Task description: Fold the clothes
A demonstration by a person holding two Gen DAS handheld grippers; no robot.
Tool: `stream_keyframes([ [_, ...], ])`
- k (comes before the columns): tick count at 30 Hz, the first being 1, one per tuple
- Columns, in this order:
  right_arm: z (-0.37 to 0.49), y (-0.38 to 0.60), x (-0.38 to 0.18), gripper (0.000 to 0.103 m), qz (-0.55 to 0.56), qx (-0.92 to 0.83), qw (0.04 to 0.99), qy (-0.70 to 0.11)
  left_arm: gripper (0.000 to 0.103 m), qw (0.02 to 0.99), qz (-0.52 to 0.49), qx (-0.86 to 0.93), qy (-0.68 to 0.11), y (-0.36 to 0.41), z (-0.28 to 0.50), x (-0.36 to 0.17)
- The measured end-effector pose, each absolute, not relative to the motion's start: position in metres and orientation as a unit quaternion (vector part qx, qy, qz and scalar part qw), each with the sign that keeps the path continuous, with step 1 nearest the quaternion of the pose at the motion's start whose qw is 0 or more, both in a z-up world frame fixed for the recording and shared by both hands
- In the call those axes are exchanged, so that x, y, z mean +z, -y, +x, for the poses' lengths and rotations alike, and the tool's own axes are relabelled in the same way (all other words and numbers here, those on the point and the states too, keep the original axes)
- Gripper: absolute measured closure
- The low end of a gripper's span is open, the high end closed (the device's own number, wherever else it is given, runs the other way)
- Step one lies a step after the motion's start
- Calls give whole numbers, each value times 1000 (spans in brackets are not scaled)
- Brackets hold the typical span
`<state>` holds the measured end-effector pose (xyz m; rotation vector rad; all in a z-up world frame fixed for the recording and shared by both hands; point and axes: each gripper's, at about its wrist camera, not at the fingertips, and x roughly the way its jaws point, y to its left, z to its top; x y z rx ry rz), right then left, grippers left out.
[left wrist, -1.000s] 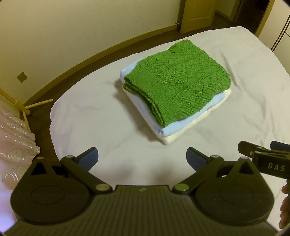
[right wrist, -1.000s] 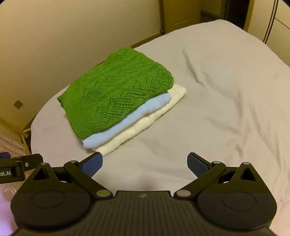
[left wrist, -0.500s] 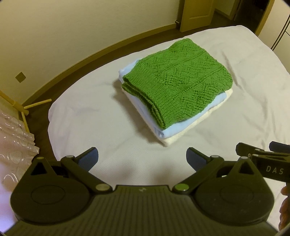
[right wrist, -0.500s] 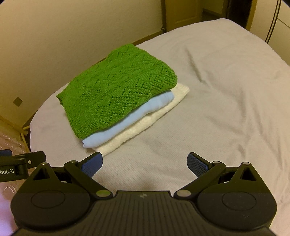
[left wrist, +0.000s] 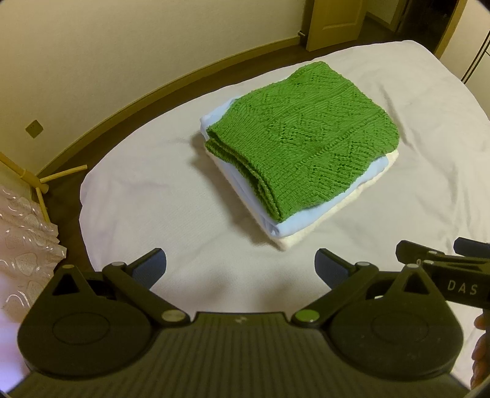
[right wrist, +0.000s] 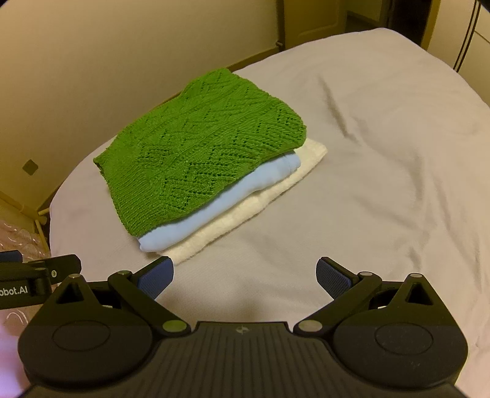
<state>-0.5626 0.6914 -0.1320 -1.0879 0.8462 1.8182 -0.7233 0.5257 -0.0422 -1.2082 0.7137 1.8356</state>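
A folded green knitted sweater (left wrist: 303, 137) (right wrist: 199, 153) lies on top of a stack on the white bed. Under it is a folded light blue garment (left wrist: 306, 219) (right wrist: 220, 217), and at the bottom a folded cream garment (left wrist: 340, 205) (right wrist: 263, 196). My left gripper (left wrist: 242, 266) hangs open over the bare sheet in front of the stack, with nothing between its fingers. My right gripper (right wrist: 245, 272) is open too, just short of the stack's near corner. Each gripper shows at the edge of the other's view.
The white bed sheet (left wrist: 147, 196) (right wrist: 382, 171) spreads around the stack, wrinkled on the right. A wall and brown skirting (left wrist: 171, 88) run behind the bed. A wooden stand (left wrist: 39, 183) and a patterned plastic sheet (left wrist: 24, 251) sit at the left. A door (left wrist: 333, 21) stands far back.
Both grippers have drifted slightly, so the stack sits a little further right and closer in both views. The clothes have not moved, and both grippers remain open.
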Motion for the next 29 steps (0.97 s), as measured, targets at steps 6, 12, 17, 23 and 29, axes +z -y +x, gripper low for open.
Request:
stream_keyframes([
  [6, -565, -695, -136, 1, -436, 722, 417, -339, 1, 402, -479, 726, -284, -531, -727, -47],
  [12, -568, -701, -142, 1, -437, 719, 418, -342, 1, 400, -485, 725, -282, -537, -731, -51],
  [17, -571, -704, -143, 1, -438, 720, 416, -340, 1, 398, -486, 726, -279, -540, -735, -53],
  [23, -574, -708, -142, 1, -439, 721, 416, -338, 1, 403, -479, 726, -284, -546, -737, -55],
  [29, -573, -708, -139, 1, -435, 722, 418, -338, 1, 425, -437, 738, -290, -545, -730, -47],
])
